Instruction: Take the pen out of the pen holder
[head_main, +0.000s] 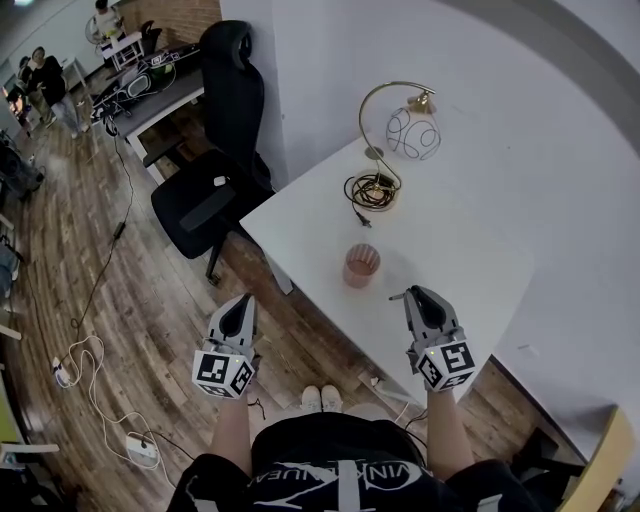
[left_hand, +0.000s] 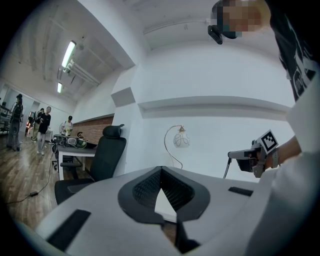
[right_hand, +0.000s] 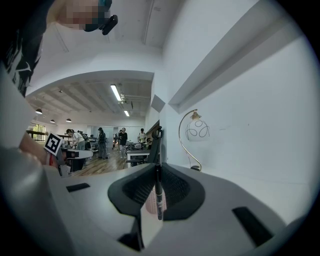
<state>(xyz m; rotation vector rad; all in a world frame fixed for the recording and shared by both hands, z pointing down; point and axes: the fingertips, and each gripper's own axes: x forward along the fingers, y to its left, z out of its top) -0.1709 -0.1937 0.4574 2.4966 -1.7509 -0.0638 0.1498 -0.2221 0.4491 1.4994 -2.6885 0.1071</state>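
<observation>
A pink mesh pen holder (head_main: 361, 265) stands near the front edge of the white table (head_main: 470, 250). My right gripper (head_main: 412, 293) hovers just right of it, level, shut on a dark pen (head_main: 397, 296). In the right gripper view the pen (right_hand: 158, 192) stands upright between the jaws of the right gripper (right_hand: 158, 169), with the pen holder (right_hand: 149, 206) behind and below it. My left gripper (head_main: 243, 298) hangs over the wooden floor left of the table, its jaws together and nothing in them. From the left gripper (left_hand: 161, 172) view I see the right gripper (left_hand: 239, 155) with the pen (left_hand: 226, 168) hanging from it.
A brass arc lamp (head_main: 412, 130) with a wire globe stands at the table's back, its coiled cable (head_main: 372, 190) at the base. A black office chair (head_main: 215, 190) sits left of the table. Cables and a power strip (head_main: 141, 450) lie on the floor. People stand at distant desks.
</observation>
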